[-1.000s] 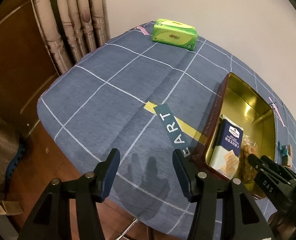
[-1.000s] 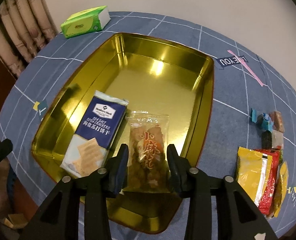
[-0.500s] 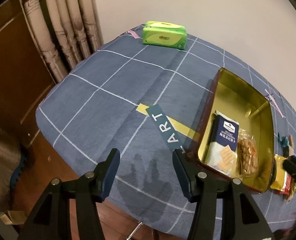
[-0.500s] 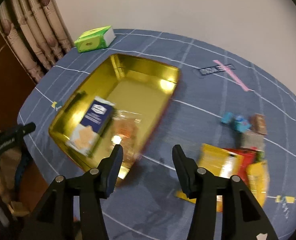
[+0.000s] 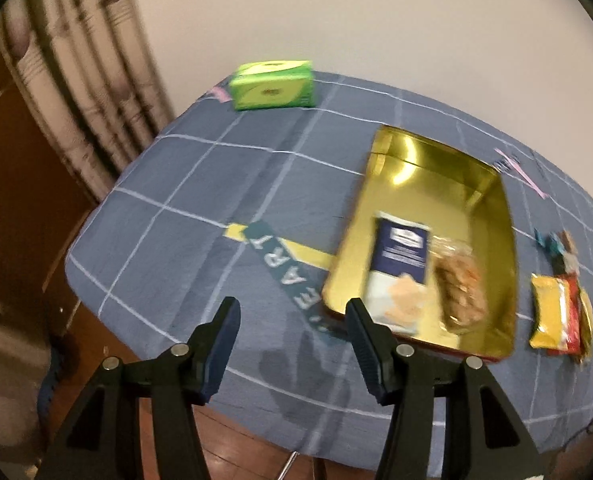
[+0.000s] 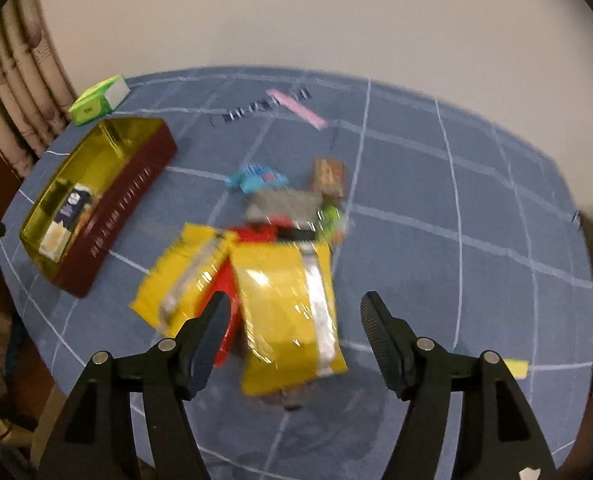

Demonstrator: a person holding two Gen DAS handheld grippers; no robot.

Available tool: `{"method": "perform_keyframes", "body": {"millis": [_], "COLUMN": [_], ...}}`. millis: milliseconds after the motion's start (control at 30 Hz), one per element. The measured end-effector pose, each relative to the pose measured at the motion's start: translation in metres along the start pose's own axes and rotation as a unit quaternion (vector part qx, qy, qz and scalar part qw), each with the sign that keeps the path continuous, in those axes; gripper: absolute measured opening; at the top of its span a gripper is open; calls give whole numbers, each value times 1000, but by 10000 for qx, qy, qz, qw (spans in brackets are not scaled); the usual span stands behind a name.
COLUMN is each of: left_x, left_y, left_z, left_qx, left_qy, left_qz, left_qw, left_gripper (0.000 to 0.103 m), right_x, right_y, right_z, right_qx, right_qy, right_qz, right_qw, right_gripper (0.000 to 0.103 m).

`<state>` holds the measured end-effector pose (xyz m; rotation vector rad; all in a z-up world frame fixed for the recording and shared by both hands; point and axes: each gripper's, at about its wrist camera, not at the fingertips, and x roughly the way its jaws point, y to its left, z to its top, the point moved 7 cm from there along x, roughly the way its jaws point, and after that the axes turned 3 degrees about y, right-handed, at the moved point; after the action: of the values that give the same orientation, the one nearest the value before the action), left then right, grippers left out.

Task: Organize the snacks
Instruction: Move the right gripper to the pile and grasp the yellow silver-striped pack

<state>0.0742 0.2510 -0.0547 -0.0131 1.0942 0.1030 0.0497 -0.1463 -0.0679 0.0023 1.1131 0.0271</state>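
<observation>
A gold tin (image 5: pixel 384 148) (image 6: pixel 108 136) with dark red sides sits on the blue checked tablecloth. Inside it lie a blue cracker pack (image 5: pixel 400 260) and a clear bag of brown snacks (image 5: pixel 462 288). To its right a pile of snack packs waits on the cloth: two yellow bags (image 6: pixel 284 304) (image 6: pixel 184 272), a red pack (image 6: pixel 224 296), and small wrapped pieces (image 6: pixel 256 176). My right gripper (image 6: pixel 294 318) hovers above the nearer yellow bag, its jaws opening, nothing pressed between them. Near the table's front edge, left of the tin, my left gripper (image 5: pixel 292 322) stands open and empty.
A green tissue box (image 5: pixel 274 85) (image 6: pixel 98 100) stands at the far left of the table by the curtain (image 5: pixel 80 80). The table's edge drops to a wooden floor (image 5: pixel 96 344) below the left gripper. A wall rises behind the table.
My right gripper let go of the clear snack bag in the tin, opened and swung right over the pile of packs. The left gripper drew back a little, still open.
</observation>
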Motion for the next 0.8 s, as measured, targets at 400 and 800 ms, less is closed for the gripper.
{"method": "perform_keyframes", "body": {"millis": [400, 800], "left_x": [-17, -4], "left_y": [-112, -182], "left_z": [-9, -16], "left_qx": [950, 1395], "left_qy": [148, 423], "left_qz": [-614, -810], "left_qw": [9935, 9860], "left_gripper": [56, 56], "right_x": [34, 31], "right_y": [-1, -11], "right_z": [-9, -12], "right_qx": [64, 131], "right_qy": [173, 197], "right_qz": [477, 1133], "right_qw": [9987, 9933], "right_gripper": [65, 66]}}
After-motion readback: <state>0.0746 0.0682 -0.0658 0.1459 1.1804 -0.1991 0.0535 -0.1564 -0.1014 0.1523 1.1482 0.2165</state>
